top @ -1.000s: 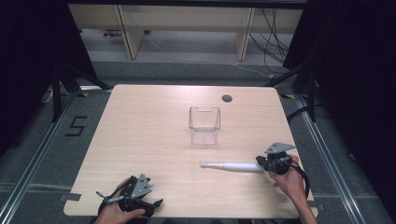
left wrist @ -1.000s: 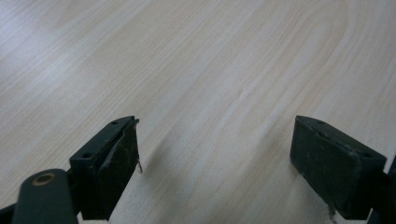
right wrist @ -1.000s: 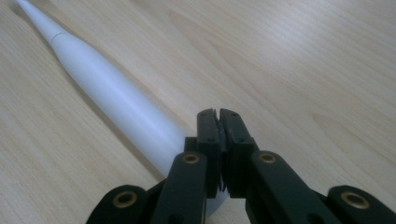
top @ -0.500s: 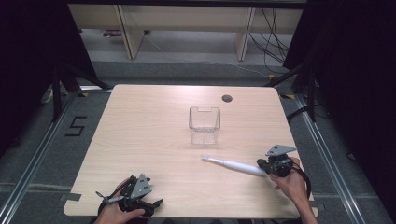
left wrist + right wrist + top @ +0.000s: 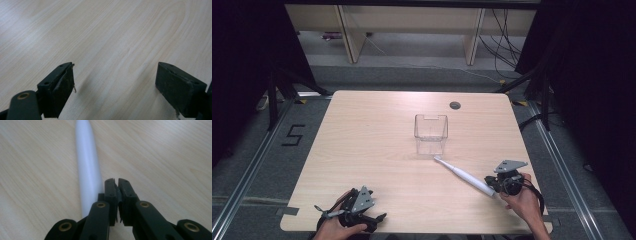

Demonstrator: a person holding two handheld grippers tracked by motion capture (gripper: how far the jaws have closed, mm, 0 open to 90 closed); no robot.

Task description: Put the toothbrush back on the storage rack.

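Partly hidden: toothbrush (image 5: pixel 87 167) base behind R gripper (image 5: pixel 117 181).

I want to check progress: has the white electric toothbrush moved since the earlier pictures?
Yes. The white electric toothbrush has swung round: its head now points up toward the clear plastic box, almost reaching its front edge.

White toothbrush (image 5: pixel 464 175) now swung diagonal, head up beside the clear box (image 5: pixel 431 134), no longer level.

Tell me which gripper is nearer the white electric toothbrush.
Right. The right gripper sits at the white electric toothbrush handle's end, jaws shut beside it; the left gripper rests far off at the table's near-left edge.
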